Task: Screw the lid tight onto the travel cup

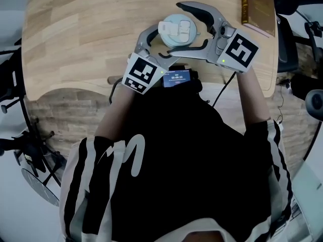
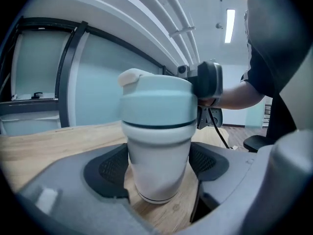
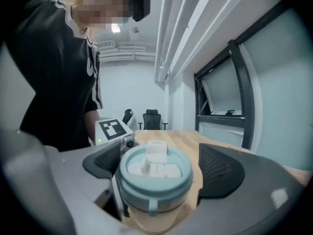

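A pale travel cup (image 1: 177, 31) with its light blue lid (image 3: 155, 173) on top stands upright on the wooden table (image 1: 75, 39). My left gripper (image 1: 160, 43) comes in from the near left and is shut on the cup's white body (image 2: 159, 165), with a pad pressing on each side. My right gripper (image 1: 177, 28) reaches in from the right at lid height. Its jaws stand open around the lid, and a narrow gap shows at the right pad (image 3: 220, 173). The lid's flip tab (image 3: 156, 151) points upward.
A brown book (image 1: 257, 4) lies at the table's far right edge. A small screen device (image 1: 176, 77) sits at the near edge between my arms, with a black cable (image 1: 222, 92) beside it. Office chairs (image 1: 298, 39) stand right of the table.
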`<control>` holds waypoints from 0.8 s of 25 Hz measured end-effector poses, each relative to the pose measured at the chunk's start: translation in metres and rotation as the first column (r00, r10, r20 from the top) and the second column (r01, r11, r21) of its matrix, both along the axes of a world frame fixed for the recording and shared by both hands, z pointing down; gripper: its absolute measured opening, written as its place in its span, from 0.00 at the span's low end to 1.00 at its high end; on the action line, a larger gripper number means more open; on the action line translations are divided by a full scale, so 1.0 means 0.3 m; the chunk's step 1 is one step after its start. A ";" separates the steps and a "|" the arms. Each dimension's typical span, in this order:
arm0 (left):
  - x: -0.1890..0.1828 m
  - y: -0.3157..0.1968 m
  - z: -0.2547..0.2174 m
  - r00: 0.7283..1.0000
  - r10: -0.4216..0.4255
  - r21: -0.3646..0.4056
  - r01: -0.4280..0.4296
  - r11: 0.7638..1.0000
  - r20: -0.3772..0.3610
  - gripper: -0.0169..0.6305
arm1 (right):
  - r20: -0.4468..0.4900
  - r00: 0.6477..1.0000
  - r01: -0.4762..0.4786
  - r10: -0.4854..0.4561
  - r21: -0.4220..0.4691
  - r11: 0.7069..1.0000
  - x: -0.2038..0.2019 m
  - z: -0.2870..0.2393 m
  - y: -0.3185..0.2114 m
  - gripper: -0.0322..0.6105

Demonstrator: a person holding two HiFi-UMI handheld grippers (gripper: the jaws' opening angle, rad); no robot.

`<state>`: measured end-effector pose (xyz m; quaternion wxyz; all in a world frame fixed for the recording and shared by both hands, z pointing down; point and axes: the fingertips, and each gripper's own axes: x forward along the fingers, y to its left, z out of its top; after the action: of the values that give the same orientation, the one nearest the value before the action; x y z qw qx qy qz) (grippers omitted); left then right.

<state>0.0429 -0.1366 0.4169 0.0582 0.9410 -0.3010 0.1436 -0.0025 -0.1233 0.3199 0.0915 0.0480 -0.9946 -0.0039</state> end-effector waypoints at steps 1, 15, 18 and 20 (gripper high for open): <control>-0.001 0.000 0.000 1.000 0.000 0.000 0.000 1.000 -0.001 0.64 | -0.016 0.999 0.029 -0.029 -0.004 1.000 -0.007 0.013 0.009 0.79; 0.000 0.002 0.002 1.000 0.003 0.001 -0.003 1.000 -0.006 0.64 | -0.019 1.000 0.016 -0.016 -0.009 1.000 -0.048 0.055 0.004 0.80; 0.000 0.003 0.002 1.000 0.000 0.001 0.000 1.000 -0.004 0.64 | -0.019 1.000 -0.017 0.017 0.004 1.000 -0.048 0.054 0.000 0.80; 0.001 0.003 0.000 1.000 -0.002 0.001 0.002 1.000 -0.004 0.64 | -0.014 0.998 -0.053 0.053 0.013 0.999 -0.047 0.051 -0.005 0.80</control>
<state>0.0431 -0.1357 0.4170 0.0585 0.9409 -0.3021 0.1415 -0.0164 -0.1248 0.3351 0.0984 0.0749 -0.9923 -0.0082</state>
